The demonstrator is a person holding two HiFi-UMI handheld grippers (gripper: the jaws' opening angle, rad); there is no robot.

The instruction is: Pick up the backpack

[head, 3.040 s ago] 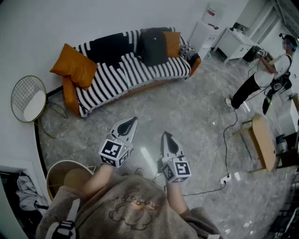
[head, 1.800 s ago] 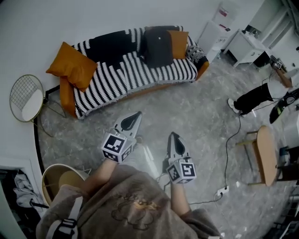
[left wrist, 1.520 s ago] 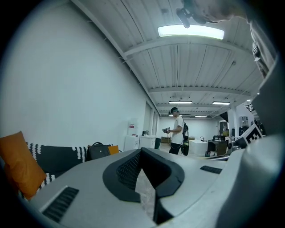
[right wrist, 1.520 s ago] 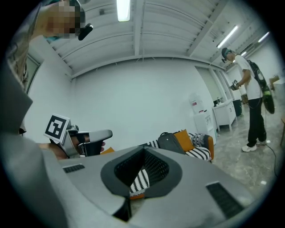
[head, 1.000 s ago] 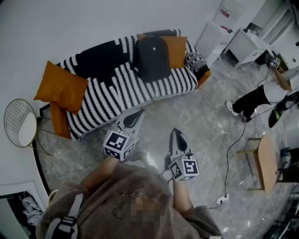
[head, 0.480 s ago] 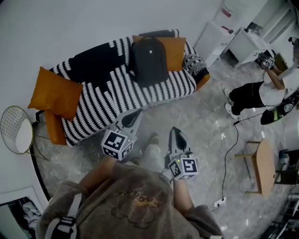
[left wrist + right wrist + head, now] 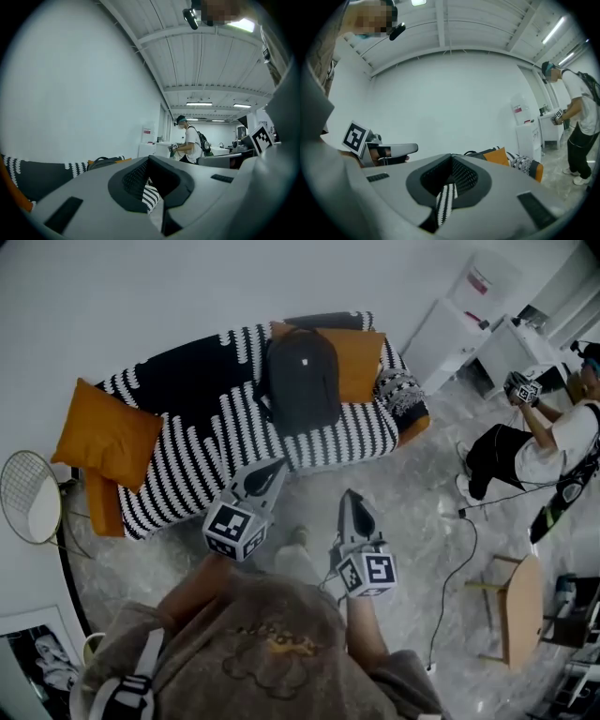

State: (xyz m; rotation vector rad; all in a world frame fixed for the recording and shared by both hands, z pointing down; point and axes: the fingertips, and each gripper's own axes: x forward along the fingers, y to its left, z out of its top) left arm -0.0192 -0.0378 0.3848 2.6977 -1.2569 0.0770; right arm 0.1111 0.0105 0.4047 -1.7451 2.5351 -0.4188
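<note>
Dark grey backpack (image 7: pixel 300 381) upright on striped sofa (image 7: pixel 187 456), against orange cushion (image 7: pixel 361 367); left tongs (image 7: pixel 277 468), right tongs (image 7: pixel 348 496) both pressed together, empty; backpack at 12 o'clock, well apart.

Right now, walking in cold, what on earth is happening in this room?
A person stands facing a striped sofa, holding a left tool and a right tool, both shut and empty. The dark backpack they are meant to pick up sits on the sofa against an orange cushion, not yet touched. Off to the right, a second person stands with similar gear.
</note>
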